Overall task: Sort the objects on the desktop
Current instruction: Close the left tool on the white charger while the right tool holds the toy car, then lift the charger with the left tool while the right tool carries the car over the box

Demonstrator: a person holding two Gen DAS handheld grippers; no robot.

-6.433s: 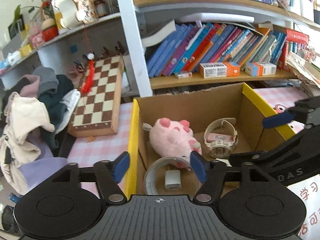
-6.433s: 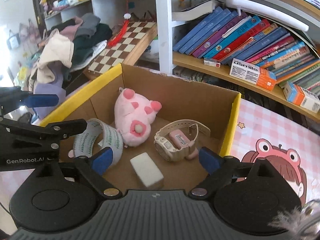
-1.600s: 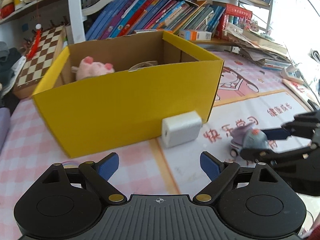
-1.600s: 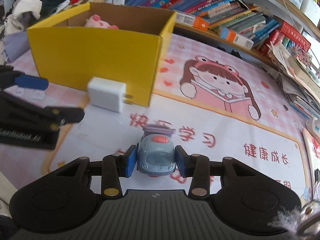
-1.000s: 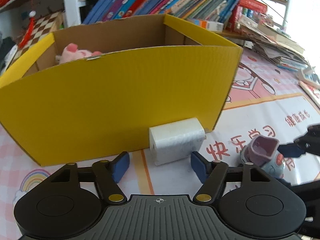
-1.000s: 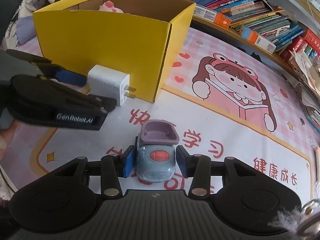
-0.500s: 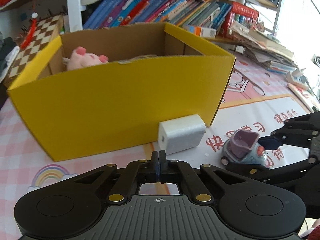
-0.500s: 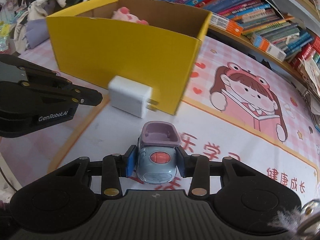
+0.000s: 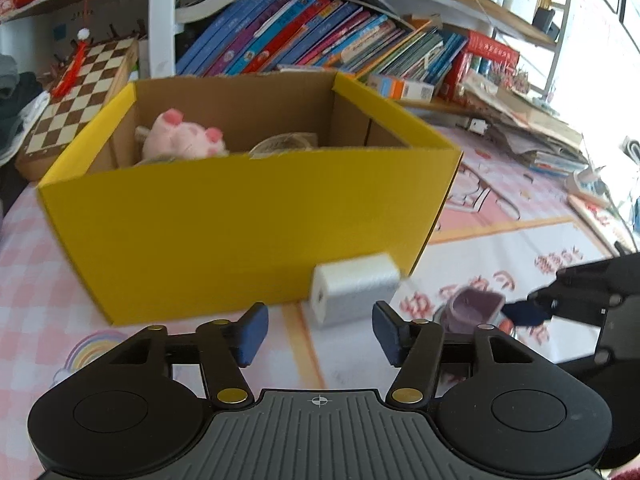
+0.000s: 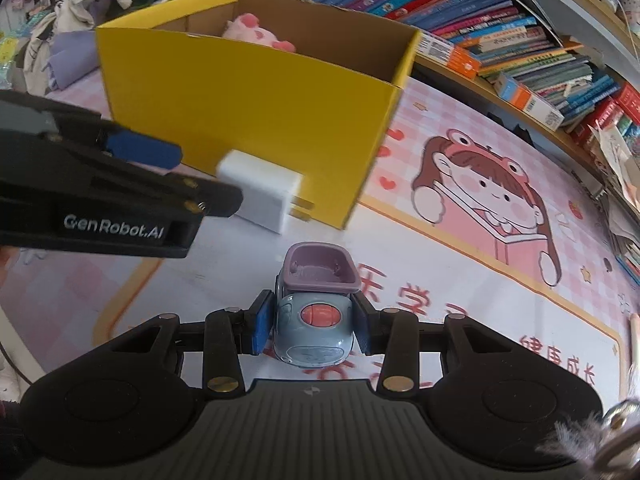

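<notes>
Two things already lie inside the yellow box [image 9: 248, 216], a pink plush toy [image 9: 180, 140] among them, so sorting looks partly done. Outside remain the white charger [image 9: 352, 294], touching the box wall, and the toy car [image 10: 314, 320], clamped by the right gripper [image 10: 312, 324]. The left gripper [image 9: 318, 332], jaws just reopened and empty, hovers before the charger.
</notes>
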